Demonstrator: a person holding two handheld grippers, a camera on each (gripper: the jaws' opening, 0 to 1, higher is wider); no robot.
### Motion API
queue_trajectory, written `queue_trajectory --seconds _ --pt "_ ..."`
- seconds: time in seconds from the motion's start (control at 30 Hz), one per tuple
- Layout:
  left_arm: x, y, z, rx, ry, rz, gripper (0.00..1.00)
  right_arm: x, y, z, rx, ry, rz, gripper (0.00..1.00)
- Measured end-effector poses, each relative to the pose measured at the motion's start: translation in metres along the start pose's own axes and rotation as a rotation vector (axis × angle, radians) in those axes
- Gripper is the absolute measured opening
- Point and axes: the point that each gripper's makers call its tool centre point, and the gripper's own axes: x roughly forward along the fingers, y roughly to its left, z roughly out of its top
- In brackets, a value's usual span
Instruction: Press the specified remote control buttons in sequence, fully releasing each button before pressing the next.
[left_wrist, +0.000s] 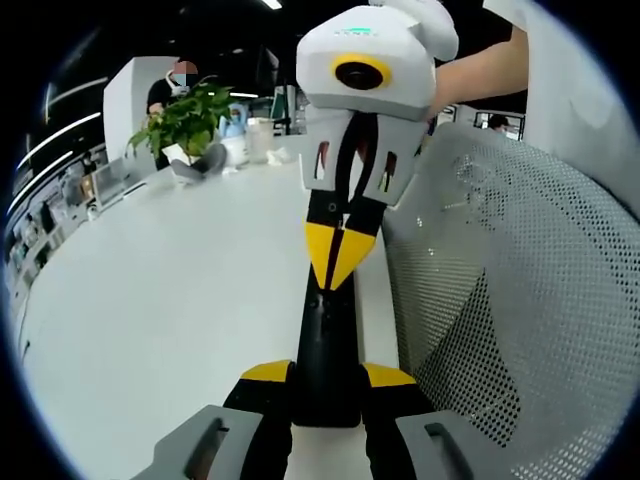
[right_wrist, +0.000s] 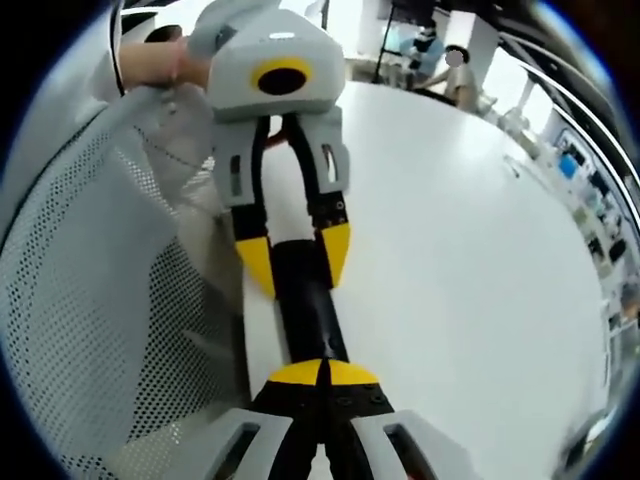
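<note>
Black remote (left_wrist: 325, 360), one, clamped by left hand-held gripper (left_wrist: 327, 380); right hand-held gripper (right_wrist: 323, 372) closed, empty.

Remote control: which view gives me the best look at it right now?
The left gripper view: the remote control runs long between the left gripper's tongs, with the right gripper's shut tips on its far end. The right gripper view shows a shorter stretch, both ends covered by tongs.

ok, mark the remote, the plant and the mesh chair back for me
remote (left_wrist: 326, 350): left gripper view, middle of its black body.
plant (left_wrist: 185, 115): left gripper view, its green leaves.
mesh chair back (left_wrist: 510, 300): left gripper view, perforated grey panel.
</note>
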Motion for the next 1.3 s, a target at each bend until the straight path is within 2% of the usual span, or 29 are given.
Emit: queue_trajectory --seconds 0.47,0.63,0.9,1.03,1.13,1.3 --pt "0.0 0.0 0.0 -0.001 0.0 0.0 0.25 0.001 -0.001 -0.001 0.016 0.005 -0.028 0.0" --pt "0.0 0.0 0.0 -0.003 0.002 0.001 0.25 0.001 0.0 0.0 0.024 0.01 -0.084 0.0" --pt "0.0 0.0 0.0 -0.001 0.003 0.001 0.25 0.0 0.001 0.0 -0.037 0.055 -0.134 0.0" --pt "0.0 0.0 0.0 0.001 0.003 0.001 0.25 0.0 0.011 0.005 -0.005 0.037 -0.104 0.0" --pt "0.0 0.0 0.0 0.002 0.004 0.001 0.25 0.001 0.017 0.006 -0.015 0.047 -0.098 0.0" --pt "0.0 0.0 0.0 0.002 0.004 0.001 0.25 0.002 0.016 0.008 -0.027 0.046 -0.104 0.0"
